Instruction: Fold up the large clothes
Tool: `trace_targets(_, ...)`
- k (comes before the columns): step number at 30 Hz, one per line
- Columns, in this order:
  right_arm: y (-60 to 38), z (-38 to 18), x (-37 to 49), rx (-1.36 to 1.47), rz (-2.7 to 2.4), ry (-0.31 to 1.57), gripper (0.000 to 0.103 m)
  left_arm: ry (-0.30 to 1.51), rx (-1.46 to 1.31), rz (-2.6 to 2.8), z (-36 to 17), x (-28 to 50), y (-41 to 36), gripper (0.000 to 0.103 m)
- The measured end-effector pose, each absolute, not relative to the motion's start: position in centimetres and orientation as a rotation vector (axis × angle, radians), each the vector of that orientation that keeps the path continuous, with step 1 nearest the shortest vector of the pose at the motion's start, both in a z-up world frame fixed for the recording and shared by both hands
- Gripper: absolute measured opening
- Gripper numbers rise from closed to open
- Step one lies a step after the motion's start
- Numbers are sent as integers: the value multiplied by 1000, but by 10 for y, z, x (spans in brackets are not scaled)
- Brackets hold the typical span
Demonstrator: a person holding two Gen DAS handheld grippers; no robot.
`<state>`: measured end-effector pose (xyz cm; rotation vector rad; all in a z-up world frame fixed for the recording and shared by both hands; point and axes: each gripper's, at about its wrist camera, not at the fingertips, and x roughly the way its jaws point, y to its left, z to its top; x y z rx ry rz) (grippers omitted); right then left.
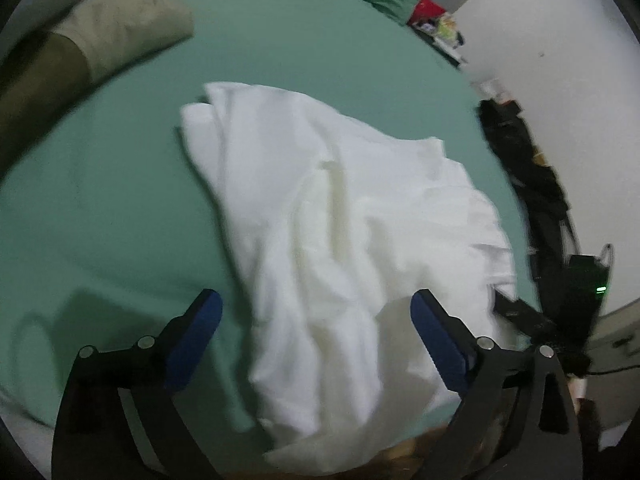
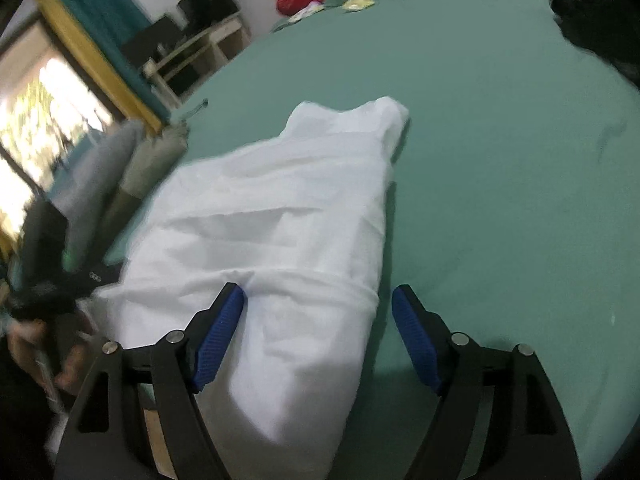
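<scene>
A large white cotton garment [image 1: 320, 240] lies rumpled and partly doubled over on the green bedsheet [image 1: 100, 200], filling the centre of the left wrist view and running from lower centre to upper centre in the right wrist view. The left gripper [image 1: 316, 308] hangs over its near end with the blue-padded jaws spread wide, cloth showing between them but no pad pressing on it. The right gripper [image 2: 318, 300] likewise stands with jaws apart, its left pad just at a crease of the white cloth and its right pad over bare sheet, so nothing is pinched. The step in hand looks like releasing one fold and choosing the next grip. To do it well, each gripper should take a clean corner or hem at the near edge, catching both layers, because the fabric is soft and will slip or bunch if only one layer is caught. A folded beige cloth [image 1: 120, 28] at the upper left should stay clear of the fold.
</scene>
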<state>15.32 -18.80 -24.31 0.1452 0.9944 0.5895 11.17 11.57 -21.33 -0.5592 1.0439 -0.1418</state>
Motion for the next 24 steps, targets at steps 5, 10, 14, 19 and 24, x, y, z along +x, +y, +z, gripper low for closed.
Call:
trace_targets(5,-175,-245,160,165,628,998,60,1032,-656,-237,-222,122,99,98)
trace_targets(10,-178,-247,158,266,669,1020,44,1049,-488,-233,-217,128,60,99)
trace_targets(14,-178,-243,148,326,685,1035,28,1069,-375,-290,-214,135,19,54)
trace_targets(19,-169,-218,127,269,633,974,22,1040,-393,-295,-206,131,12,33)
trace_targets(24,-158,-178,112,237,642,883,22,937,-319,-294,-162,108,21,31)
